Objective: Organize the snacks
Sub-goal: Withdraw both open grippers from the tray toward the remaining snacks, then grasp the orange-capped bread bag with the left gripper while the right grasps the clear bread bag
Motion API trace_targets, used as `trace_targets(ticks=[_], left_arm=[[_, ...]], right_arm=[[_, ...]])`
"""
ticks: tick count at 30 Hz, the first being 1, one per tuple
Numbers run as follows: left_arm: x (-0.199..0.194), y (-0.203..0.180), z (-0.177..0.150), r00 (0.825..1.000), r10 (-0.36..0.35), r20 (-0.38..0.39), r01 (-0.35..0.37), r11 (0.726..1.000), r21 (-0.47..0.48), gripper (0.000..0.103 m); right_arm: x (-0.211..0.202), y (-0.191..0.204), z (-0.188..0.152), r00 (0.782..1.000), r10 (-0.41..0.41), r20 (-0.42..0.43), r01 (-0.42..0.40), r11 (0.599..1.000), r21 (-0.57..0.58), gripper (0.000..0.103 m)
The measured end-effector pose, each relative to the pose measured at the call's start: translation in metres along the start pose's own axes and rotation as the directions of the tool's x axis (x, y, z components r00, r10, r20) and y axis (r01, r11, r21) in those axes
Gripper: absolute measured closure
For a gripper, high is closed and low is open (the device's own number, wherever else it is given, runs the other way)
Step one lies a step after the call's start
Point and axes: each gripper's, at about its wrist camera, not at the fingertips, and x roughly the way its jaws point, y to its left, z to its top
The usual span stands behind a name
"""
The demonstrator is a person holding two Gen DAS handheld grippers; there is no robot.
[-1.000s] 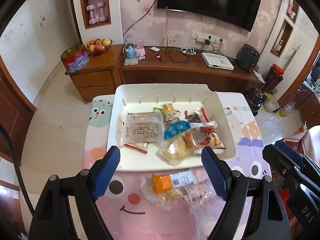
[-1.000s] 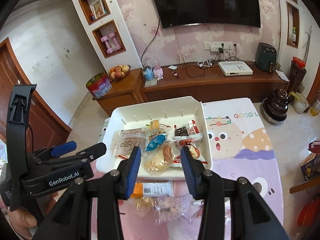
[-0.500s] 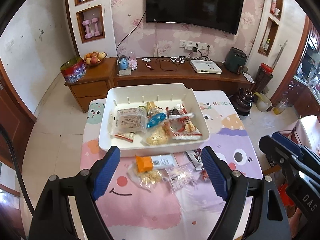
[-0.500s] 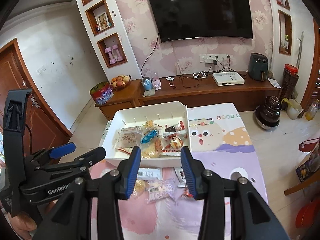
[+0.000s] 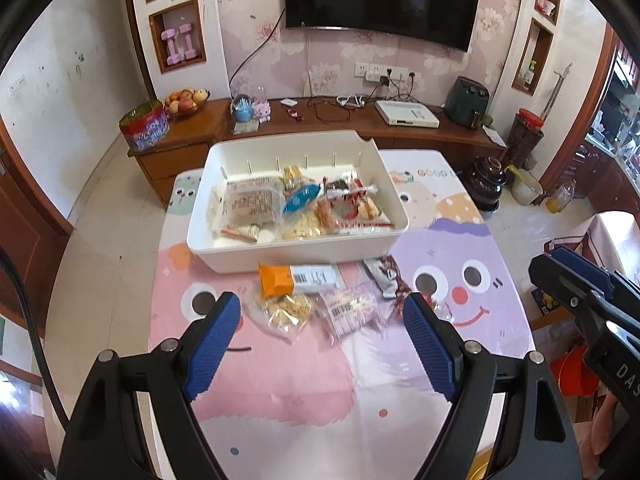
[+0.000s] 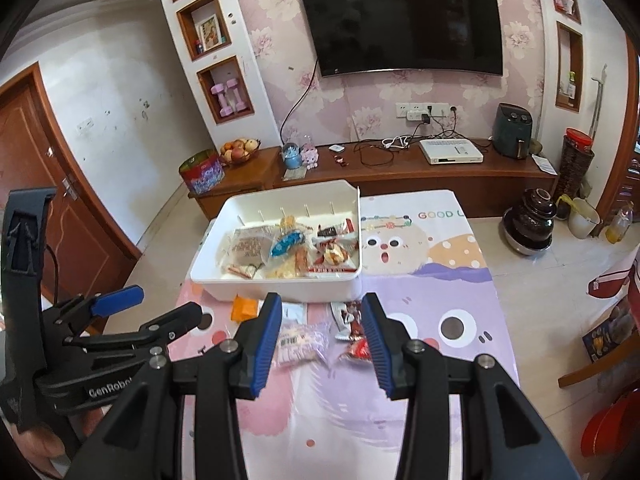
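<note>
Loose snack packets (image 5: 320,296) lie on the table (image 5: 280,380) before the bin (image 5: 296,250) (more inside).

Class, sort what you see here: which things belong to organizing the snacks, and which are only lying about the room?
Belongs to the job:
white bin
orange packet
clear cracker bag
barcoded packet
left gripper
right gripper

Just lying about:
fruit bowl
pink dumbbells
television

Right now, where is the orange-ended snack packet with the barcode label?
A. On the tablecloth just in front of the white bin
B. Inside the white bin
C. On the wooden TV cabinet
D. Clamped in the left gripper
A: the orange-ended packet lies on the tablecloth just outside the near wall of the white bin, and the open left gripper holds nothing.
</note>
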Motion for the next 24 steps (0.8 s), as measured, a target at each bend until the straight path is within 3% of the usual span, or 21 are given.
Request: trace_targets(ticks=[12,24], left_arm=[[0.054,0.021,-0.033,0.992,0.028,-0.119,-0.027,1.0,0.011,0.02],[0.118,0.06,-0.048,0.969,0.023,-0.244,-0.025,1.0,-0.006,0.02]], right_arm=[[0.039,-0.047,-0.03,0.994,0.025,-0.11,-0.017,0.997,0.072,0.061],[0.106,-0.019,-0.048,0.959,0.121,-0.257,-0.103,0.991,0.082,0.061]])
